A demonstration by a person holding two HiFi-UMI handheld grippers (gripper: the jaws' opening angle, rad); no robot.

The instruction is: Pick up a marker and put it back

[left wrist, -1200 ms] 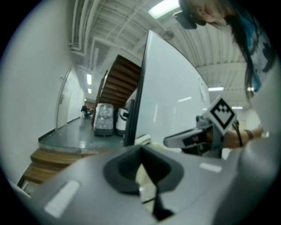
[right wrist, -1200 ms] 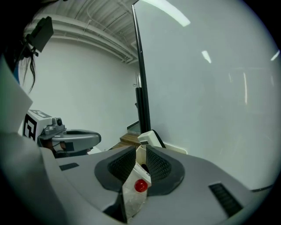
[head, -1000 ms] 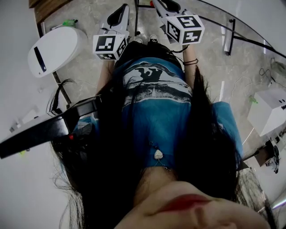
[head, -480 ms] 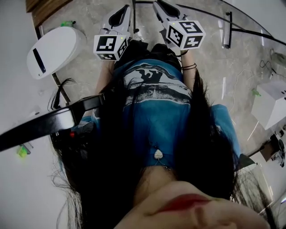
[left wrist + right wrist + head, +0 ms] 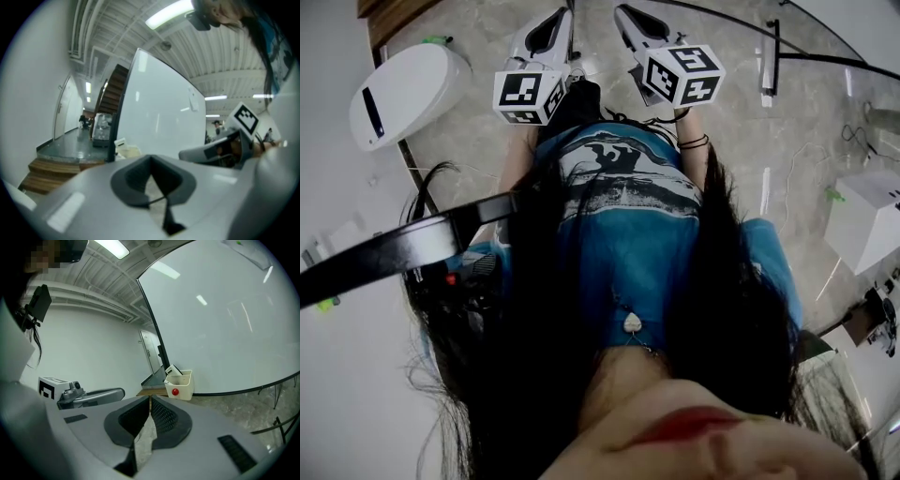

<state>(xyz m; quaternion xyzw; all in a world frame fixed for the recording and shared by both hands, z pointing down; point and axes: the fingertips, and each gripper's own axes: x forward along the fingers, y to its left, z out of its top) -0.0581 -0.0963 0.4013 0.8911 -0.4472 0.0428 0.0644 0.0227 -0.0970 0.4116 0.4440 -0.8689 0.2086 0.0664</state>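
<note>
Both grippers are held out in front of the person's body, above the stone floor. My left gripper (image 5: 551, 26) points forward with its jaws together and nothing between them (image 5: 150, 160). Beside it, my right gripper (image 5: 636, 21) has its jaws closing; the tips (image 5: 150, 400) meet with nothing between them. Ahead of it a small white holder (image 5: 180, 384) with a red dot hangs at the lower edge of a whiteboard (image 5: 225, 319). A white and black object (image 5: 172, 370) sticks out of the holder. I cannot make out any marker.
A white rounded device (image 5: 403, 89) lies on the floor at the left and a white box (image 5: 867, 220) at the right. Black stand legs (image 5: 773, 47) and cables cross the floor. Wooden steps (image 5: 51, 173) rise at the left.
Both grippers have drifted slightly up in the head view. The view itself has shifted, so the white rounded device sits further left and up.
</note>
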